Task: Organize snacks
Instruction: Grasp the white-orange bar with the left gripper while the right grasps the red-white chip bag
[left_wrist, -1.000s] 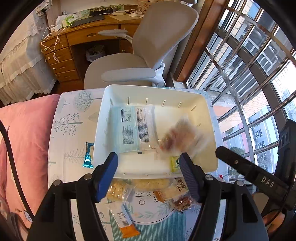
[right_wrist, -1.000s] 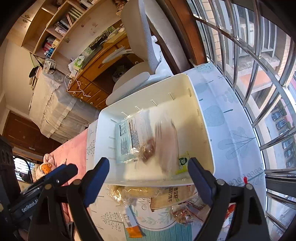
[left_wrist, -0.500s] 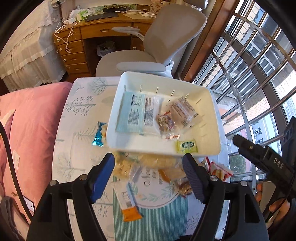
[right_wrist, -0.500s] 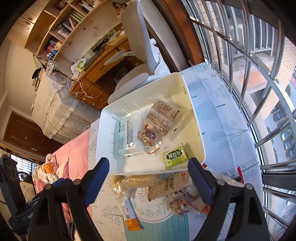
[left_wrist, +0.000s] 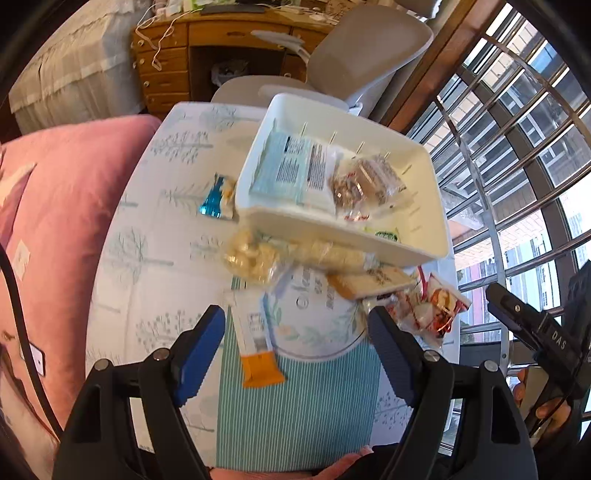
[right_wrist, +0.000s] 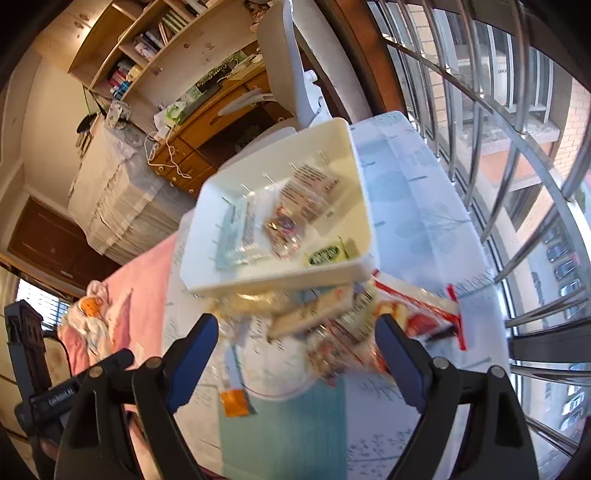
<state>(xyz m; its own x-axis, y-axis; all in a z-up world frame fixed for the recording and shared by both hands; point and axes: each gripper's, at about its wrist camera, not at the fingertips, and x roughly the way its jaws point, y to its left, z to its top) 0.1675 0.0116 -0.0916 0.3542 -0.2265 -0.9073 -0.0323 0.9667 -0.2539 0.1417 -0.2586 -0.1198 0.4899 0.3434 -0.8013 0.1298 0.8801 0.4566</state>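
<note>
Fingers on my left gripper (left_wrist: 295, 332) and right gripper (right_wrist: 295, 341) both spread wide, holding nothing, hovering near loose snack packets (left_wrist: 376, 282) on the table (left_wrist: 159, 236), white bin (left_wrist: 332, 243) with bagged snacks (left_wrist: 364, 181) just beyond.

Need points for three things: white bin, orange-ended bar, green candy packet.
white bin (left_wrist: 332, 242): left wrist view, bare near wall.
orange-ended bar (left_wrist: 263, 371): left wrist view, orange end.
green candy packet (right_wrist: 325, 255): right wrist view, label centre.
</note>
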